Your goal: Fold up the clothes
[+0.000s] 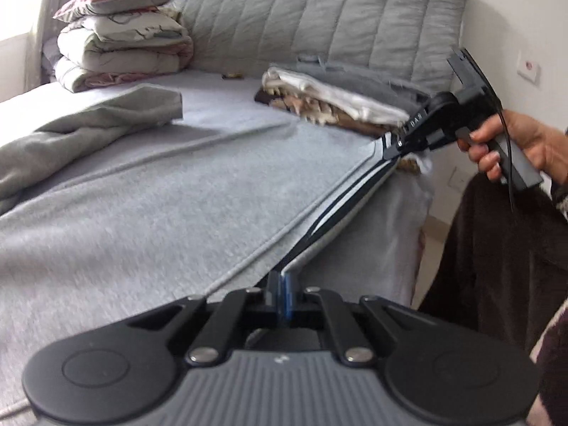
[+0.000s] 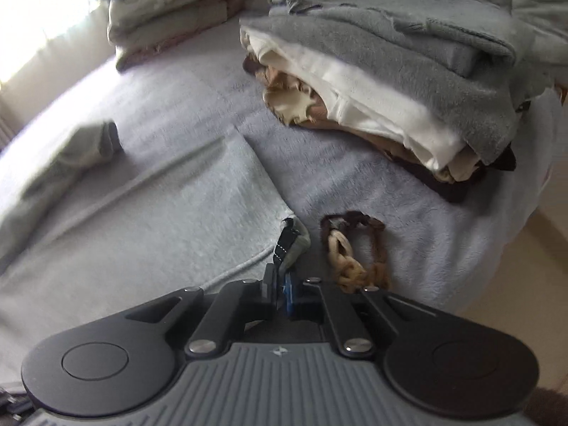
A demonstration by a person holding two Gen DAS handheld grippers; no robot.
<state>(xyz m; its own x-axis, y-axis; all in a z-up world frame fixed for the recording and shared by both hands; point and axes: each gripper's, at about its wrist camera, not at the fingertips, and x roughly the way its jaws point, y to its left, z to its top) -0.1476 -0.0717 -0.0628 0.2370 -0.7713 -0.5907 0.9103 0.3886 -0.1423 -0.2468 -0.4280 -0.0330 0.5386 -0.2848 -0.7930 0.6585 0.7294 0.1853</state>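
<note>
Closest to the left wrist camera, the left gripper (image 1: pixel 280 284) is clamped shut on the striped waistband (image 1: pixel 340 206) of a pair of light grey trousers (image 1: pixel 149 191). That dark band with white stripes is pulled taut and runs diagonally from this grip up to the right, where the right gripper (image 1: pixel 390 143), held in the person's right hand (image 1: pixel 511 145), pinches its far end. The trousers lie flat on the bed (image 1: pixel 397 234), their long axis stretching away to the left, with the waist along the bed's near edge and a leg end (image 1: pixel 156 103) lying further off. Behind stand a pile of folded clothes (image 1: pixel 340 103) and stacked quilts (image 1: pixel 120 53). From the right wrist camera, the right gripper (image 2: pixel 282 284) is closed on the waistband corner (image 2: pixel 289 241), the trousers (image 2: pixel 142 195) spreading leftward from it. A brown and cream braided loop (image 2: pixel 351 248) lies just right of the grip, near the folded clothes (image 2: pixel 390 81).
</note>
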